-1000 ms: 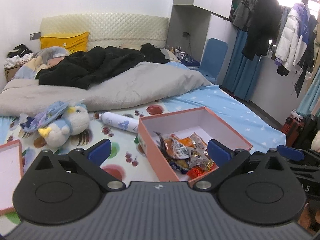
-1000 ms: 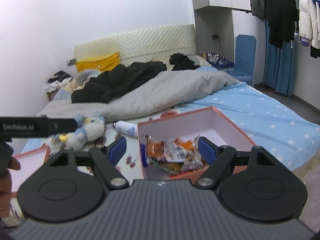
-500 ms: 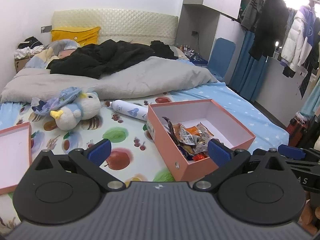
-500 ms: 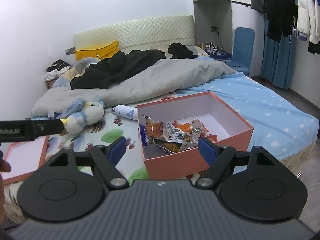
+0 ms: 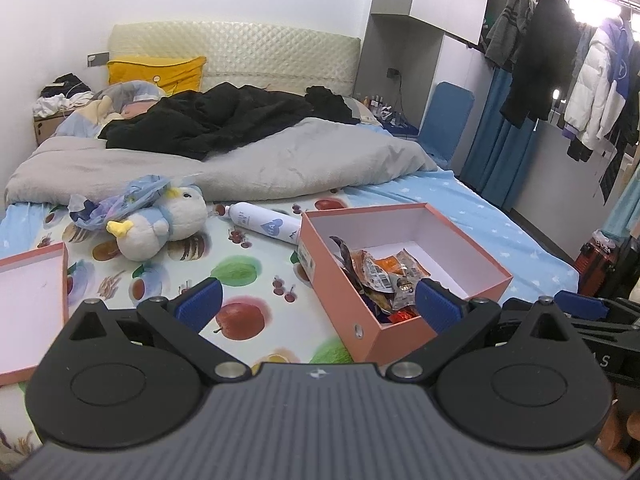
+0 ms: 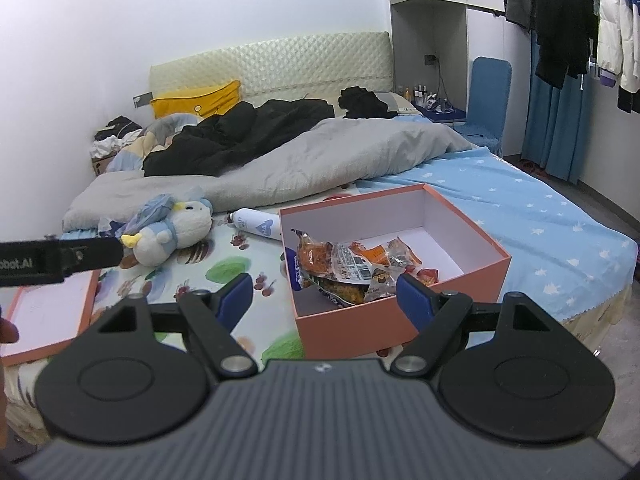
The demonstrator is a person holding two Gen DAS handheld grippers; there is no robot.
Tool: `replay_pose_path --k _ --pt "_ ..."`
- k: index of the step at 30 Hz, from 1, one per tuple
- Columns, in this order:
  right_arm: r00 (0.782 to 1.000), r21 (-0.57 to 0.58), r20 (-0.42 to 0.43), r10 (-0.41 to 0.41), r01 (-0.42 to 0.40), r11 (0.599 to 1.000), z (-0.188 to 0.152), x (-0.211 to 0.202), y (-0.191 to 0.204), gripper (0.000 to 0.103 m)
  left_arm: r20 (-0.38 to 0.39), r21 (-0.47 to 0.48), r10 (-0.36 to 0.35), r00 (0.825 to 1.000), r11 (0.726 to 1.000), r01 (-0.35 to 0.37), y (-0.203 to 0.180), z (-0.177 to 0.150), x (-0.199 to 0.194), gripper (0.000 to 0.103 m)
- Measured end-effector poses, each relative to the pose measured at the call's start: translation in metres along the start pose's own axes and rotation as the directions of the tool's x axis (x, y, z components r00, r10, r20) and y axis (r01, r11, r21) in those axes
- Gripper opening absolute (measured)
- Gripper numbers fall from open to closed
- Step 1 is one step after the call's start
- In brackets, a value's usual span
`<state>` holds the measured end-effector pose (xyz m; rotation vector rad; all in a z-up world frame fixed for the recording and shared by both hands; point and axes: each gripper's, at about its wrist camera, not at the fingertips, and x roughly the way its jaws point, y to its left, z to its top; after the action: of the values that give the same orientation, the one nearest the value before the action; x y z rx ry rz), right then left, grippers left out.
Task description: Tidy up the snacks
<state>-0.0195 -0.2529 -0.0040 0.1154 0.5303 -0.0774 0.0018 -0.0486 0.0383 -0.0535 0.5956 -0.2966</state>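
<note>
An open salmon-pink box (image 5: 476, 256) (image 6: 476, 240) stands on the bed near its front edge. A pile of snack packets (image 5: 384, 276) (image 6: 352, 264) lies in its near left part. The box's lid (image 5: 28, 296) (image 6: 52, 312) lies upside down at the left. My left gripper (image 5: 318, 306) is open and empty, held back from the bed in front of the box. My right gripper (image 6: 324, 296) is open and empty, in front of the box's near wall. The left gripper's side also shows in the right wrist view (image 6: 60, 260).
A plush bird (image 5: 160, 228) (image 6: 172, 232) and a white bottle (image 5: 264, 224) (image 6: 256, 224) lie on the fruit-print sheet behind the box. A grey duvet (image 5: 240, 164) and black clothes cover the bed's far half. A blue chair (image 5: 448, 120) and hanging coats (image 5: 560, 64) stand at the right.
Both grippers have drawn back and risen from the box, which now appears smaller and lower in both views. Both stay open and empty.
</note>
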Motion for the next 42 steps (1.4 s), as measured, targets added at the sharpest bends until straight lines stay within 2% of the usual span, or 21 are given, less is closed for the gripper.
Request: replay_pose_path --k 5,6,7,8,14,30,42 --pt "1.0 0.013 -0.004 0.009 -0.009 1.0 -0.002 0.002 -0.003 0.081 -0.011 -0.001 0.006 1.0 1.0 -0.006 -0.001 0.001 0.003 0.103" --pt "1.0 0.016 -0.009 0.012 -0.012 1.0 -0.002 0.003 -0.004 0.083 -0.012 -0.002 0.008 1.0 1.0 -0.008 -0.001 0.001 0.003 0.103" --pt "1.0 0.021 -0.016 0.01 -0.01 1.0 -0.001 0.004 -0.004 0.096 -0.013 -0.004 0.012 1.0 1.0 -0.012 -0.001 0.001 0.004 0.103" --pt "1.0 0.028 -0.019 0.006 -0.006 1.0 -0.001 0.005 -0.006 0.102 -0.014 -0.004 0.015 1.0 1.0 -0.015 0.0 0.0 0.004 0.103" --pt "0.999 0.036 -0.035 -0.021 0.023 0.999 -0.004 0.01 -0.009 0.103 -0.021 -0.005 0.022 1.0 1.0 -0.022 -0.002 0.0 0.006 0.103" --pt "0.999 0.042 -0.035 -0.021 0.022 0.999 -0.003 0.011 -0.008 0.103 0.005 0.024 0.041 0.999 0.999 -0.041 -0.006 -0.003 0.005 0.103" --pt "0.999 0.047 -0.035 -0.028 0.029 0.998 -0.003 0.011 -0.008 0.103 -0.015 0.027 0.042 0.999 0.999 -0.042 -0.007 -0.003 0.009 0.103"
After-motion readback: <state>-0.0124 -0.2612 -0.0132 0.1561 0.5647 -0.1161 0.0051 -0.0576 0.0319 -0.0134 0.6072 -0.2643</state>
